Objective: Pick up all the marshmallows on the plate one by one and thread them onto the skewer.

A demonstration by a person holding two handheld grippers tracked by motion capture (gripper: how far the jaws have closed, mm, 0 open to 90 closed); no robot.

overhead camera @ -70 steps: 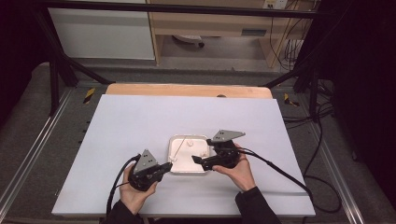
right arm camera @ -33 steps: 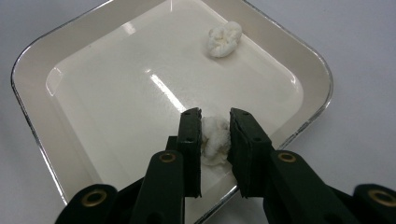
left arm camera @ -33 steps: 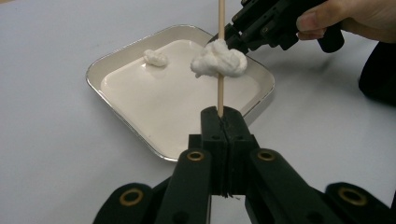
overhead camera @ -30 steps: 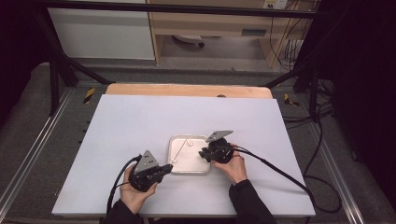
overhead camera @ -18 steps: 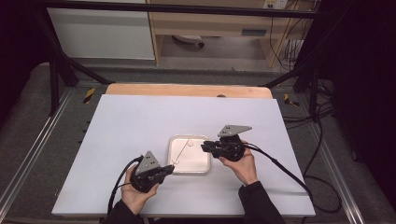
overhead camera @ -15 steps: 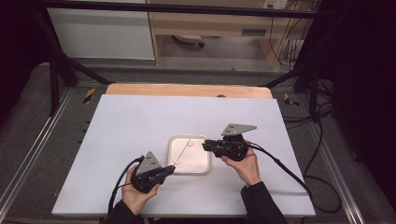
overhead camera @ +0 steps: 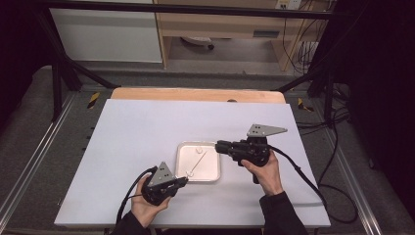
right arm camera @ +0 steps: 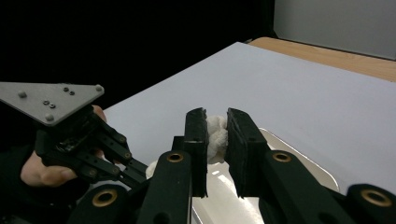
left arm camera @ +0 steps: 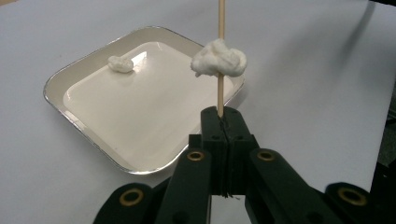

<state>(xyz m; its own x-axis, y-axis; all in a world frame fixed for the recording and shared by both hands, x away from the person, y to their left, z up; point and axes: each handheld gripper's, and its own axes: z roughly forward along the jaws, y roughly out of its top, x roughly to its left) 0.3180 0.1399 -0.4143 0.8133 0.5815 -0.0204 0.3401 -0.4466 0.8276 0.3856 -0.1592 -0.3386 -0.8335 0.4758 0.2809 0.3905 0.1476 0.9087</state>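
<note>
The skewer is clamped at its lower end between the closed jaws of the left gripper; its long axis points away from the jaws, over the tray; one white lump is threaded on it; a second lump is pinched by the right gripper above the tray.

The left gripper sits at about seven o'clock on the table, its jaws pressed fully together and pointing toward two o'clock, the left hand wrapped under its body. The right gripper hangs at about four o'clock, level, jaws aimed toward nine o'clock and narrowly parted; the right hand grips it from below, forearm running back to six o'clock.
</note>
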